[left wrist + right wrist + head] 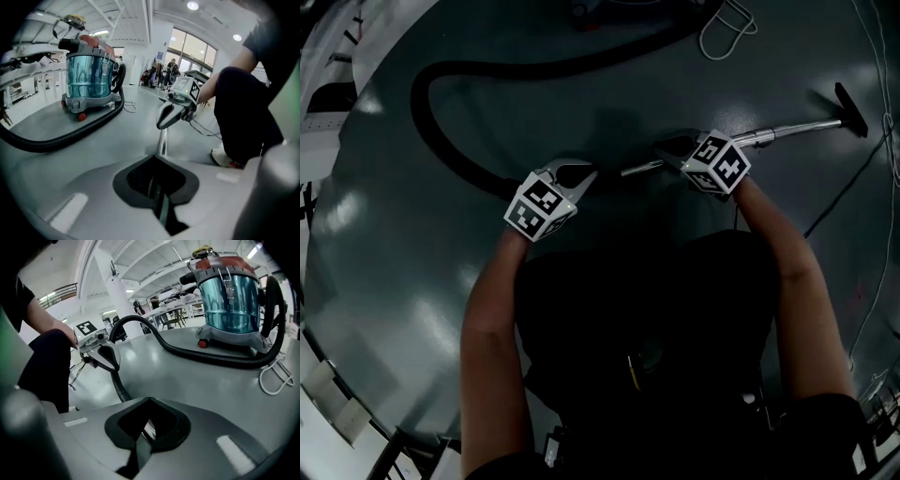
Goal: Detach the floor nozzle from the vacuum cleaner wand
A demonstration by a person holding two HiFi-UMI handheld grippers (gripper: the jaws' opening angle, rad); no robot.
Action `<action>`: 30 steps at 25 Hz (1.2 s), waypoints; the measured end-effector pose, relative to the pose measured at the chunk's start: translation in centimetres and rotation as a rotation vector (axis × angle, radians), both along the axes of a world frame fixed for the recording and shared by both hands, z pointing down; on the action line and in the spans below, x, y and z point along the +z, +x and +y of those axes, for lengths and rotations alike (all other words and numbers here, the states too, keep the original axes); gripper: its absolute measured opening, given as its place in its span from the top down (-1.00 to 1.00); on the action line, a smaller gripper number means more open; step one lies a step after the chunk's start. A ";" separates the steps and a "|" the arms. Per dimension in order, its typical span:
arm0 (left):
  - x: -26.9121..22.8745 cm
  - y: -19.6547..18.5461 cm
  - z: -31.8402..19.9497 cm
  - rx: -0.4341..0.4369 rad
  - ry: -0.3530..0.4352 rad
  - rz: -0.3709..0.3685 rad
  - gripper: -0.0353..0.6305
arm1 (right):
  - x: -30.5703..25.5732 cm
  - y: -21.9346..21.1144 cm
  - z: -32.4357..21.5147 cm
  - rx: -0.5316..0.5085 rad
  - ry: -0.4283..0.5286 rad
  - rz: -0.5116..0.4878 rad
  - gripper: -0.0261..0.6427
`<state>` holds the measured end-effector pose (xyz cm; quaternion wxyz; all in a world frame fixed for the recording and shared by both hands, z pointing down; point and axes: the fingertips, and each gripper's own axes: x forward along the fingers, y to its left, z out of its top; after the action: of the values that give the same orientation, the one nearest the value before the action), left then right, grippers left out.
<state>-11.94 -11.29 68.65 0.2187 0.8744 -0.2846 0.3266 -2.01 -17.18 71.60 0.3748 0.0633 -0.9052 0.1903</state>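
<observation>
On the grey floor lies the metal wand [787, 129], with the black floor nozzle [851, 110] at its far right end. The black hose [441, 131] curves away to the left, toward the blue canister vacuum [91, 77]. My left gripper [584, 174] hangs just left of the wand's near end, shut and empty. My right gripper [664, 150] is above the wand's handle end, also shut with nothing in it. In the left gripper view the wand [162, 140] runs ahead of the shut jaws, under the right gripper [174, 111]. The right gripper view shows the left gripper [101, 356] over the hose [187, 352].
A white cable loop [727, 28] lies on the floor at the back, near the canister [229, 296]. A thin black cable [844, 187] runs along the right. The person's legs and a shoe [225, 159] stand close behind the grippers.
</observation>
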 end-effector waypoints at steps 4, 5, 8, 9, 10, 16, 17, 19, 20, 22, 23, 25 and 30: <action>0.9 -0.6 -0.5 0.028 0.027 -0.016 0.87 | 0.6 -0.1 -0.3 -0.026 -0.006 -0.038 0.94; 0.9 -0.7 -0.6 0.032 0.025 -0.013 0.87 | 0.5 -0.3 0.0 -0.037 -0.005 -0.044 0.94; 1.3 -0.2 -0.3 0.111 -0.001 -0.040 0.87 | 0.4 -0.5 0.4 -0.072 0.021 -0.037 0.94; 1.4 0.1 -0.3 0.147 -0.009 -0.058 0.87 | 0.3 -0.5 0.4 -0.085 0.024 -0.029 0.94; 1.5 0.5 -0.3 0.177 -0.014 -0.079 0.87 | 0.1 -0.4 0.5 -0.102 0.021 -0.022 0.94; 0.3 3.7 -0.8 0.291 0.027 -0.094 0.87 | -1.8 0.7 1.0 -0.370 0.107 0.129 0.94; 0.2 4.1 -1.0 0.287 0.034 -0.082 0.87 | -2.0 0.8 0.8 -0.414 0.127 0.155 0.94; 1.1 4.4 -0.7 0.291 0.041 -0.097 0.84 | -2.1 0.7 0.8 -0.464 0.143 0.171 0.93; 1.8 4.3 -0.4 0.301 0.038 -0.116 0.80 | -1.8 0.3 1.0 -0.469 0.143 0.166 0.93; 3.1 4.1 0.2 0.319 0.024 -0.142 0.70 | -0.6 -0.5 1.9 -0.464 0.136 0.151 0.83; 3.6 3.9 0.3 0.320 0.013 -0.147 0.59 | 0.1 -0.9 2.5 -0.471 0.135 0.149 0.72; 4.2 3.6 0.1 0.295 -0.009 -0.141 0.42 | 1.1 -1.4 3.9 -0.519 0.154 0.149 0.68; 5.5 2.7 0.9 0.279 -0.091 -0.128 0.30 | 3.3 -2.5 5.7 -0.618 0.202 0.154 0.54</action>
<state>-9.25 -10.40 74.11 0.1919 0.8719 -0.1586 0.4216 -4.55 -11.43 74.87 0.4738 -0.1631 -0.8649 -0.0282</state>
